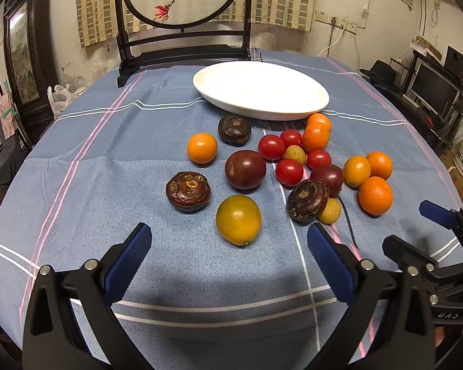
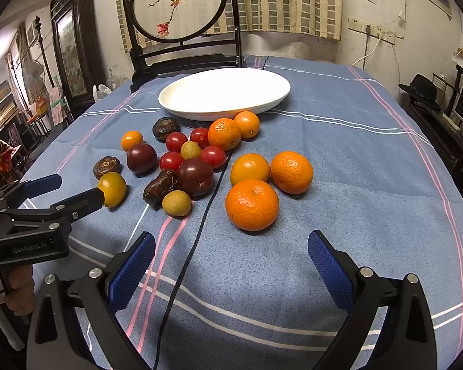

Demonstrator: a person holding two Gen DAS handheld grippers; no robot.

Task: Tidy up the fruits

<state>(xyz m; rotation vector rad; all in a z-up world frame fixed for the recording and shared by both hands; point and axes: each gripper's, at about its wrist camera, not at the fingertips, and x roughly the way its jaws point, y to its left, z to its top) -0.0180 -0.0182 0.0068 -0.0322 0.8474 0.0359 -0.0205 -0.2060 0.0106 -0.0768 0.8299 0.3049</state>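
The left gripper [image 1: 230, 248] hangs wide open just short of a yellow-green citrus [image 1: 238, 219]. The right gripper [image 2: 231, 257] gapes too, facing a big mandarin [image 2: 252, 205]. A black cable [image 2: 197, 234] crosses the tabletop [image 2: 370, 169] between them. Beyond, tomatoes, plums and water chestnuts crowd before the empty white dish [image 2: 225, 92], blocking a straight path.

Bare cloth [image 2: 370, 169] right of fruit cluster [image 2: 197, 166]
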